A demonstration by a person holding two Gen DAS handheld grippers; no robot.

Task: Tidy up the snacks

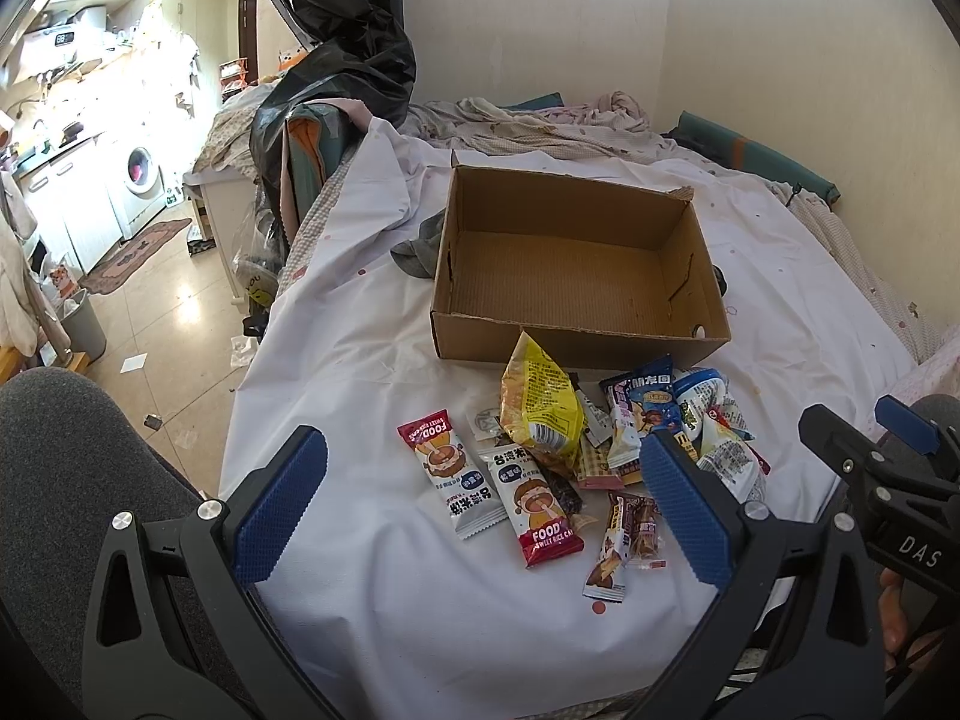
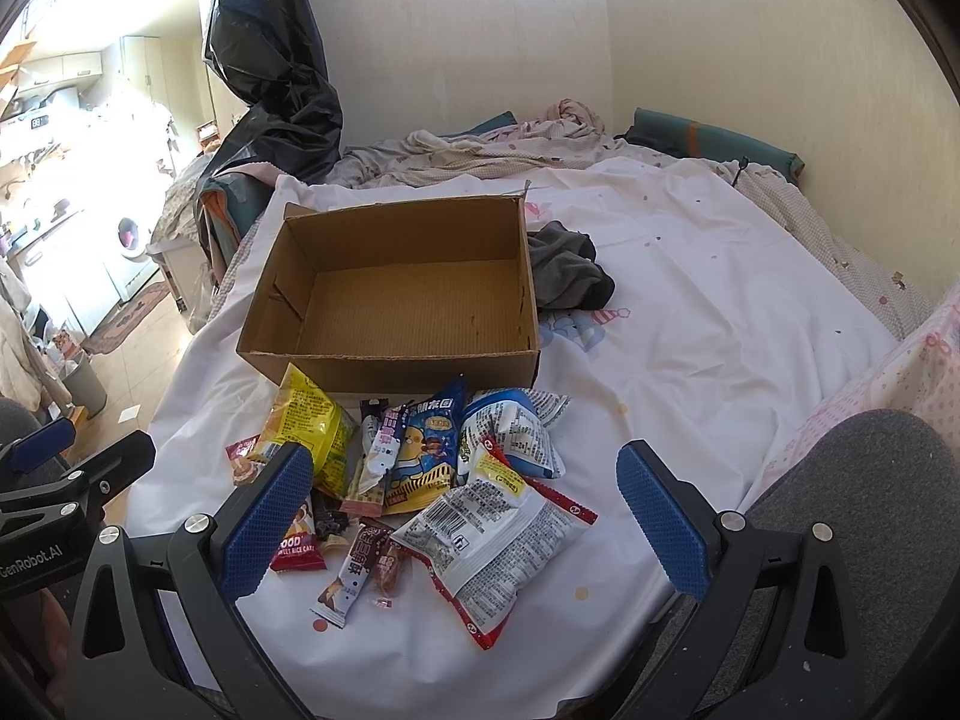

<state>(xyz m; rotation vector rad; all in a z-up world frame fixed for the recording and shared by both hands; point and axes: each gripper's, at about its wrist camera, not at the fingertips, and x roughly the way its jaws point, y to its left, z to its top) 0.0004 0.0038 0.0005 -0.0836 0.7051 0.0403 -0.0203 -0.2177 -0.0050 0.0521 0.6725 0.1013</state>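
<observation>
An empty cardboard box sits on the white sheet. A pile of snack packets lies in front of it: a yellow bag, two rice cake bars, a dark blue bag, a white and red bag and small brown sticks. My left gripper is open, hovering above the rice cake bars with nothing between its fingers. Likewise open and holding nothing, my right gripper hangs over the white and red bag.
A dark grey cloth lies beside the box. Rumpled bedding and a teal cushion line the far wall. A black plastic bag stands at the bed's left. Grey-trousered knees flank the view.
</observation>
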